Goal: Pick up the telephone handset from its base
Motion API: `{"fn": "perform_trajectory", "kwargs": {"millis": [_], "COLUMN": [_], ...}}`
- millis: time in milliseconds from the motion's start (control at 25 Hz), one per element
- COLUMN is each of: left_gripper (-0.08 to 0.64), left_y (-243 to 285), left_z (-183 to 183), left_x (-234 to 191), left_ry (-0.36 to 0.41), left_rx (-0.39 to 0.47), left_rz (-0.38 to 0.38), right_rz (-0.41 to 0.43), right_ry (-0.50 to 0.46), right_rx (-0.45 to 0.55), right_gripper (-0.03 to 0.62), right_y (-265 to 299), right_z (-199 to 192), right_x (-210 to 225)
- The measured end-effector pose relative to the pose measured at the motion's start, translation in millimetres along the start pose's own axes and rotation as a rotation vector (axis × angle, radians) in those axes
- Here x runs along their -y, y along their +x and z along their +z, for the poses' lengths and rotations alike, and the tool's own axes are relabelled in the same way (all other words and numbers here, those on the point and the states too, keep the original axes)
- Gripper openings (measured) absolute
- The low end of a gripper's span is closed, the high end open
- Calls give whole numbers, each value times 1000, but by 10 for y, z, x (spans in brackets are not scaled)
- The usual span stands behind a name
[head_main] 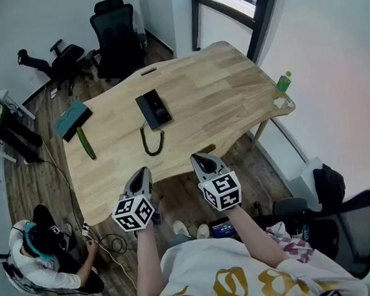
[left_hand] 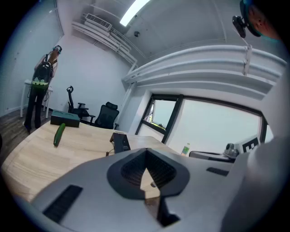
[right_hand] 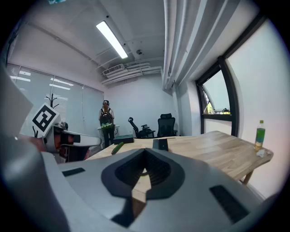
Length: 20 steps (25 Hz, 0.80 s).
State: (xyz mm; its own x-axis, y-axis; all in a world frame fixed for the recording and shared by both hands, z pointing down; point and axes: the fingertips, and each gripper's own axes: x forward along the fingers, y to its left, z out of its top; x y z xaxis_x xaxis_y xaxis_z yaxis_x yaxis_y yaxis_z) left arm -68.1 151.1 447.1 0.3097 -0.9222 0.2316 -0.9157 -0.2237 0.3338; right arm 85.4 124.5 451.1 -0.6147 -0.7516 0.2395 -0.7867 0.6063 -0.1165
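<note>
A black telephone [head_main: 153,109] lies on the wooden table [head_main: 218,89], its handset resting on the base and its coiled cord [head_main: 151,143] looping toward the near edge. The phone also shows in the left gripper view [left_hand: 120,142] and the right gripper view [right_hand: 160,144], far ahead of the jaws. My left gripper [head_main: 142,172] and right gripper [head_main: 199,157] hover side by side at the table's near edge, well short of the phone. Both are shut with nothing between the jaws, as their own views show for the left gripper [left_hand: 146,152] and the right gripper [right_hand: 145,152].
A green cucumber [head_main: 85,142] and a teal box [head_main: 73,119] lie at the table's left end. A green bottle [head_main: 283,82] stands at the right corner. Office chairs [head_main: 117,37] stand beyond the table. One person sits on the floor [head_main: 42,255]; another stands at the back [right_hand: 106,122].
</note>
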Motion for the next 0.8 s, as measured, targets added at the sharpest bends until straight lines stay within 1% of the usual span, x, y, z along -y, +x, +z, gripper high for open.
{"fn": "perform_trajectory", "kwargs": {"millis": [280,480,800], "left_gripper": [6,6,6], "left_y": [-29,-36,11], "left_z": [-12,-2,18], "left_x": [-11,13,60], "left_ry": [-7,-11,-11], "left_rx": [5,3,10], "left_rz": [9,12,0], "right_rz": [-3,23,25], "right_ry": [0,58,47], "right_rx": [8,22,16], "right_gripper": [5,6,5], "right_y": [-40,-66,-72], "right_z": [-10,0,3], "right_x": [18,31,89]}}
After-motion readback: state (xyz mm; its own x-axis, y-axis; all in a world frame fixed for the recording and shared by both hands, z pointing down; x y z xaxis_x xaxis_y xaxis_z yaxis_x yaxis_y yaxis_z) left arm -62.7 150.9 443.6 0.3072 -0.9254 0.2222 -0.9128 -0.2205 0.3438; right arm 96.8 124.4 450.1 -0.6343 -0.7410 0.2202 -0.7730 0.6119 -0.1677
